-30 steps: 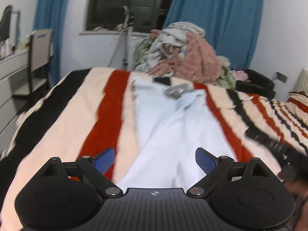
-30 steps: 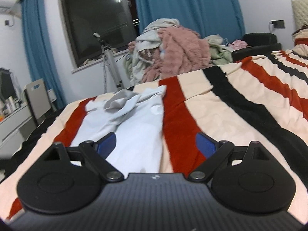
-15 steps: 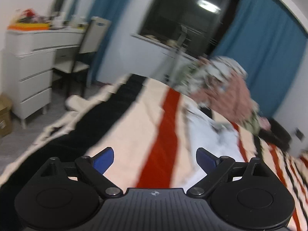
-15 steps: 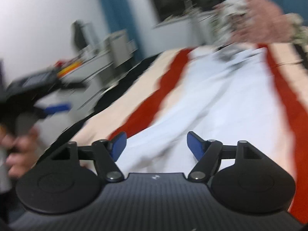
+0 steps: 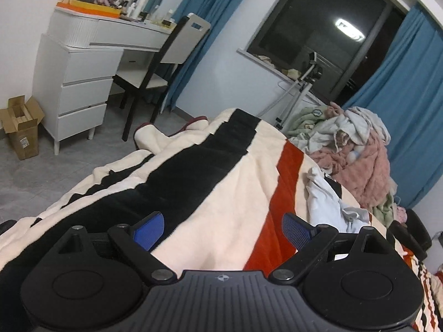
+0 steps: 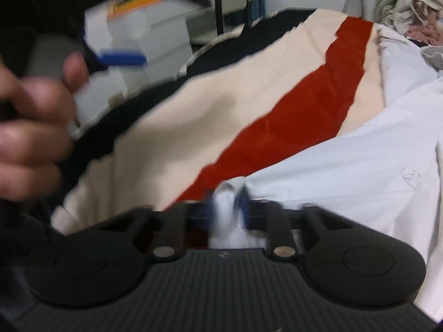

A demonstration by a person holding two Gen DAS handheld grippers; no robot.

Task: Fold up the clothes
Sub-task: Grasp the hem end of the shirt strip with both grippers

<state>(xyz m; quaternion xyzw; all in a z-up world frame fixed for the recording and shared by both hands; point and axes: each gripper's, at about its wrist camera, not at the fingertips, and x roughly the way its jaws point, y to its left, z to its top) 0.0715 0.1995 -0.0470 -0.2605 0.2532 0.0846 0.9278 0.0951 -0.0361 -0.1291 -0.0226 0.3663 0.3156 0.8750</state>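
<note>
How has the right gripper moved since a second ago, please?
Yes. The right gripper swung left and down: the pile of clothes slid from centre to the top right corner, and its jaws, then open, now pinch the white shirt.

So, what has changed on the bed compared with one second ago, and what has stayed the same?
The right gripper was open above the white shirt; it has now closed on a fold of the shirt's near edge. The left gripper has swung left, away from the shirt, and now faces the striped blanket and the white dresser. It stays open and empty. The clothes pile has not moved.
</note>
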